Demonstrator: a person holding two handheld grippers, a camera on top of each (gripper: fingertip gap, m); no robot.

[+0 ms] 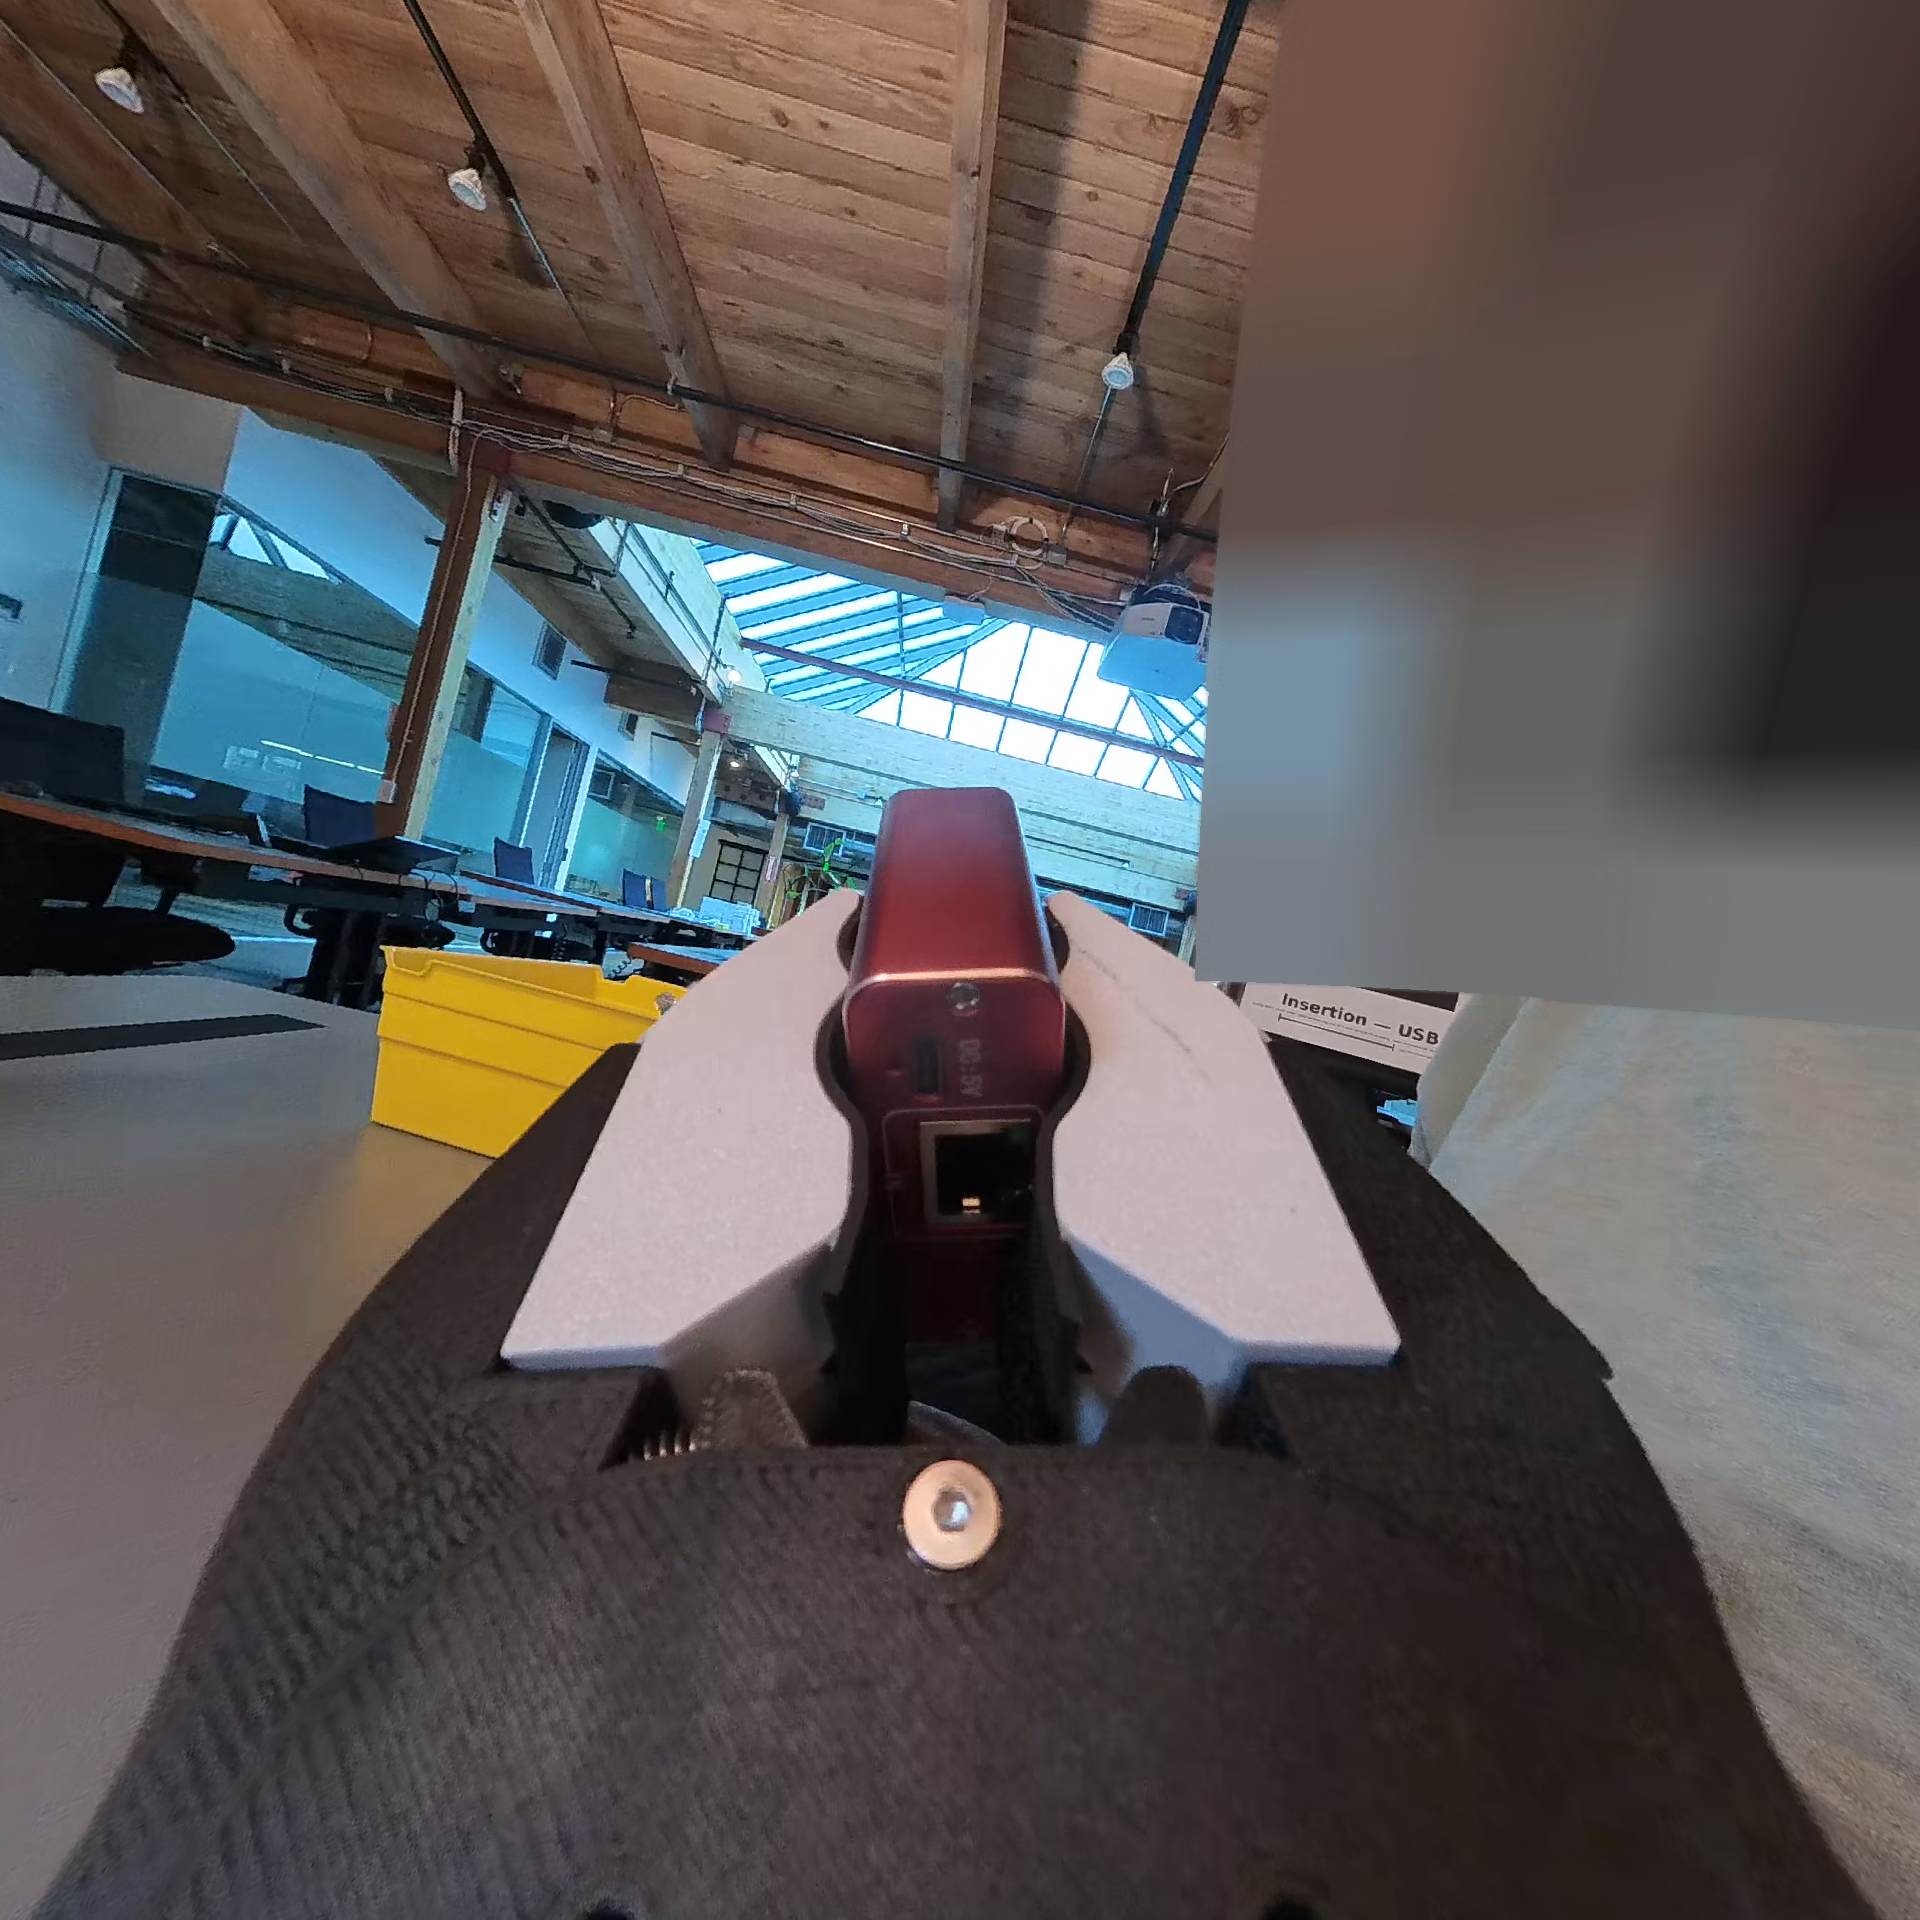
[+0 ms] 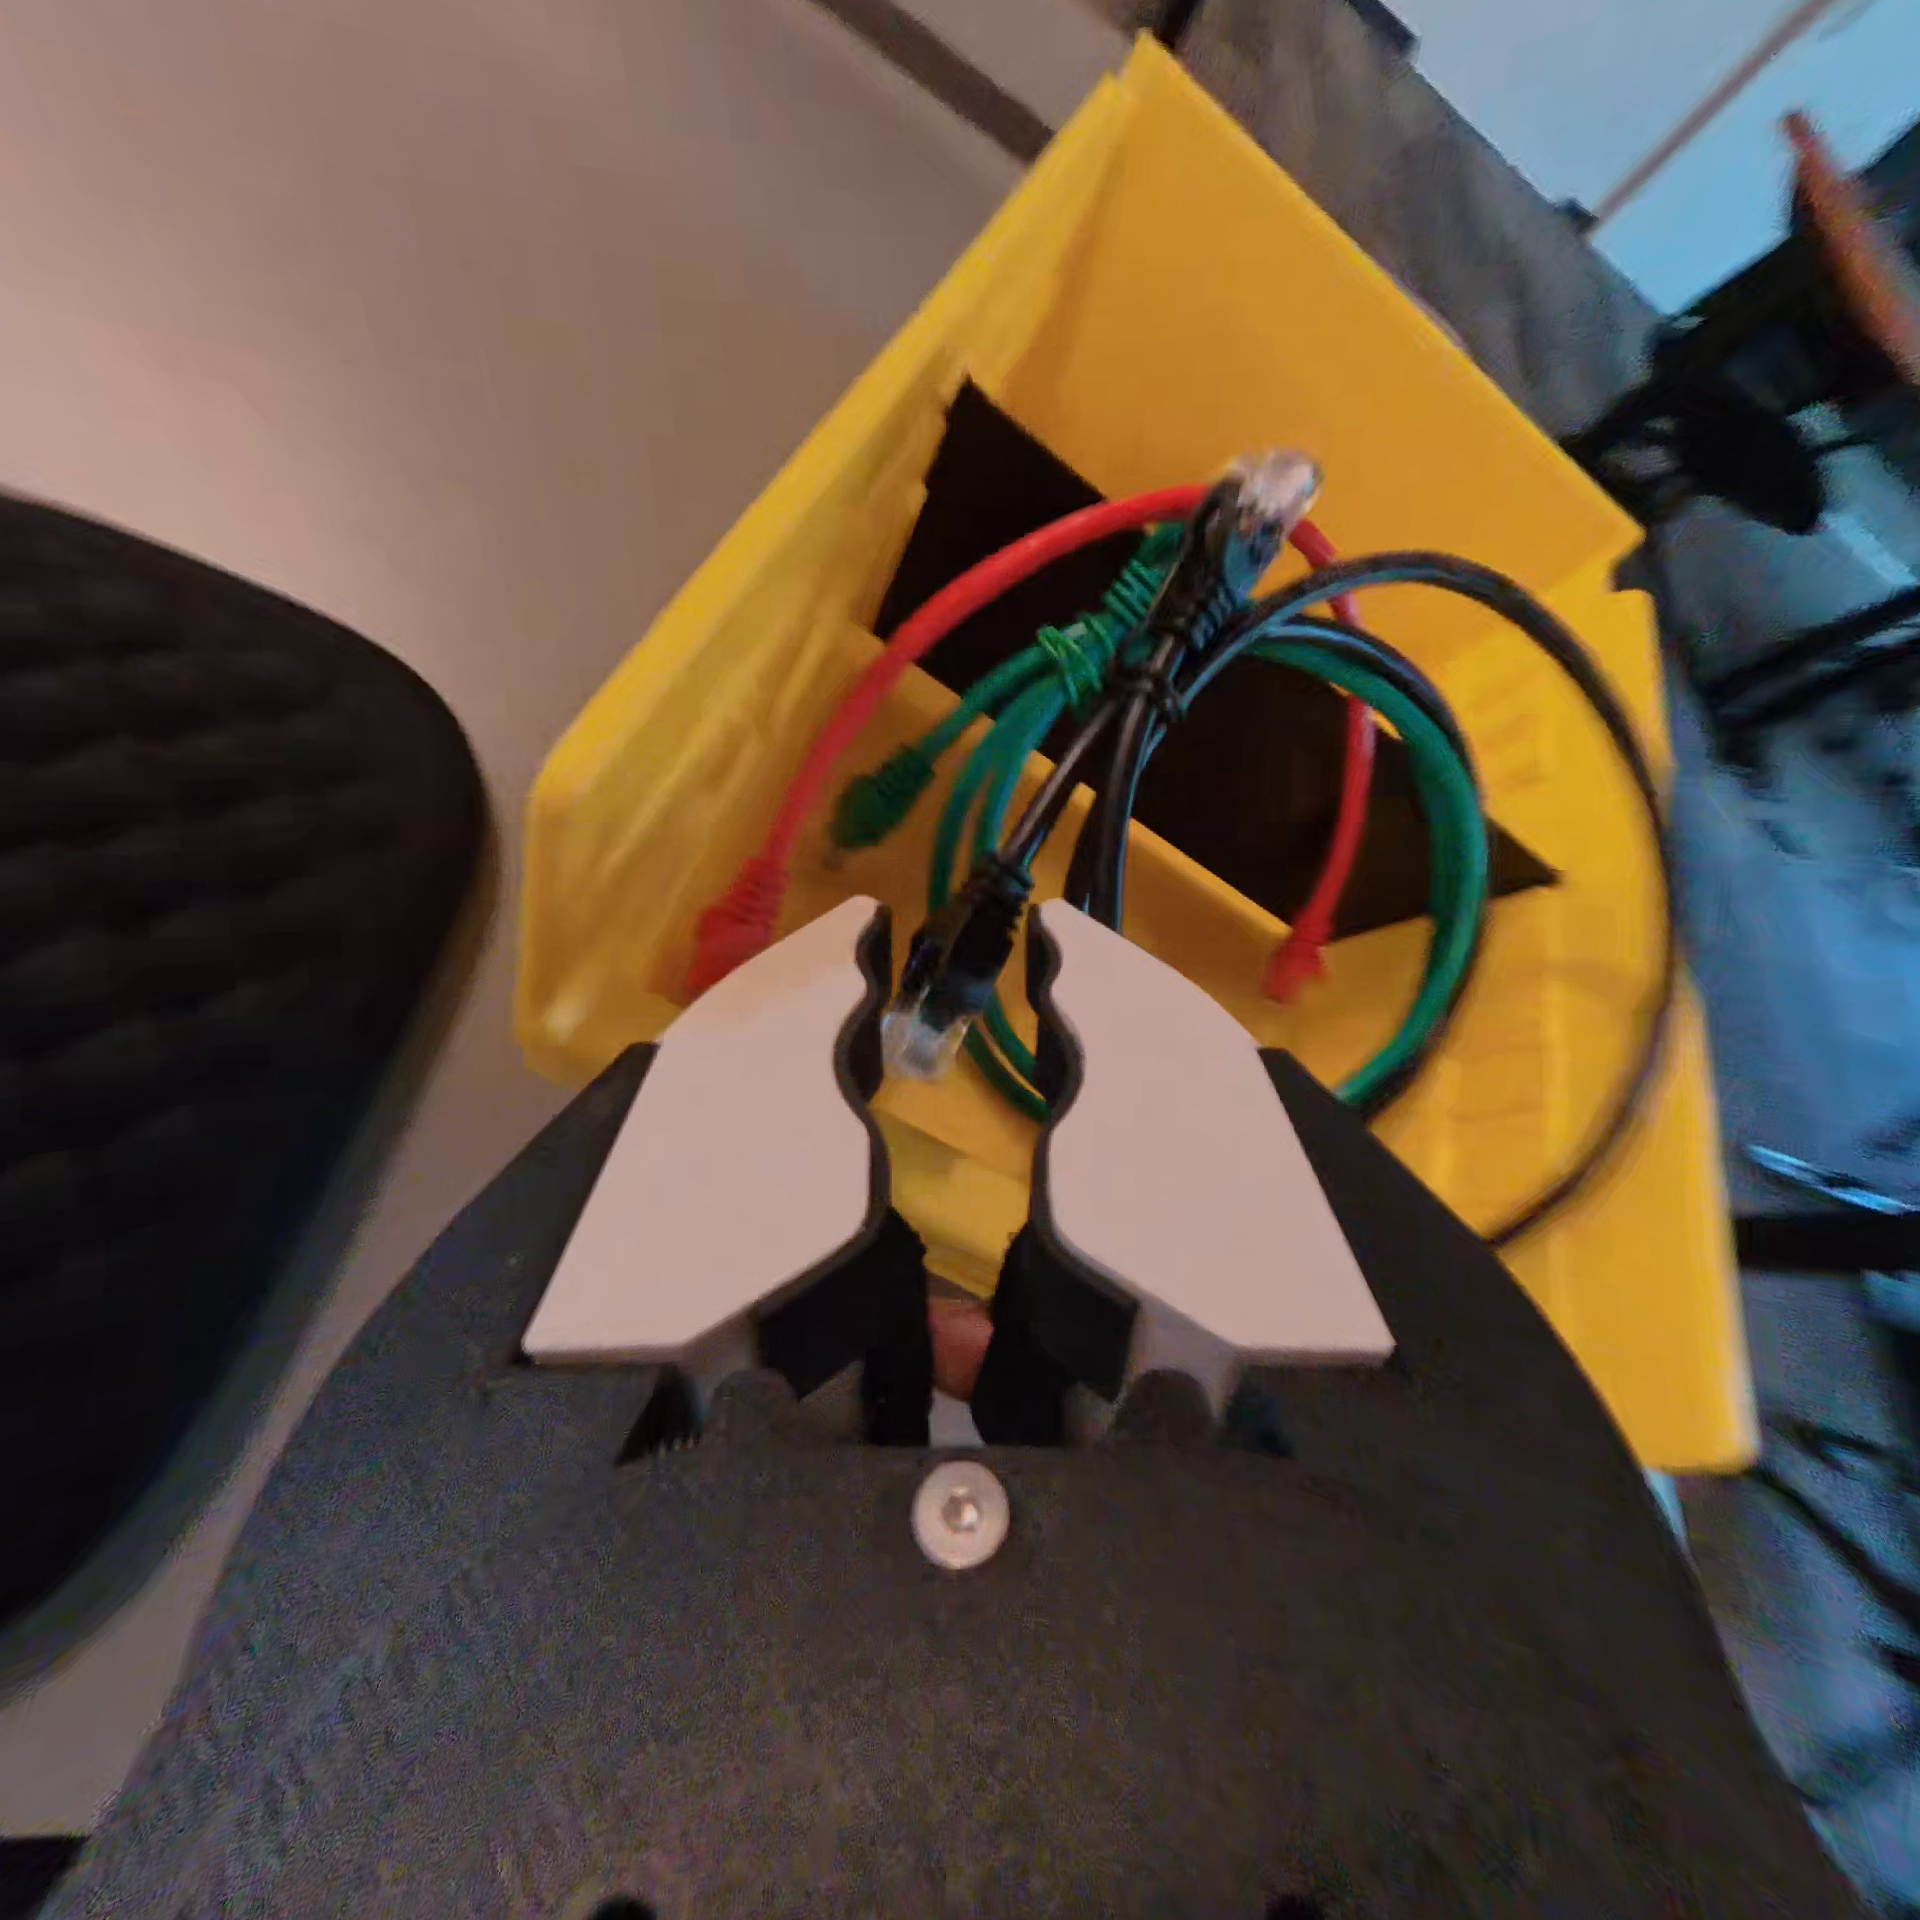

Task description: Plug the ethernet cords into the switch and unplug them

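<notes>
**Switch in the left gripper, cords at the right**

The left gripper (image 1: 954,997) is clamped on the red switch (image 1: 954,1039), its port facing the camera; the yellow bin (image 1: 488,1049) sits on the table (image 1: 156,1195) beyond. Only the right view shows inside the bin (image 2: 1195,312): red cord (image 2: 935,613), green cord (image 2: 1434,790), black cord (image 2: 966,935). The right gripper (image 2: 956,977) is slightly parted around the black plug; I cannot tell if it grips.

Dark red switch (image 1: 954,997), yellow bin (image 2: 1195,312), red (image 2: 935,603), green (image 2: 1455,831) and black cords (image 2: 1081,748) (clear plugs)
</notes>
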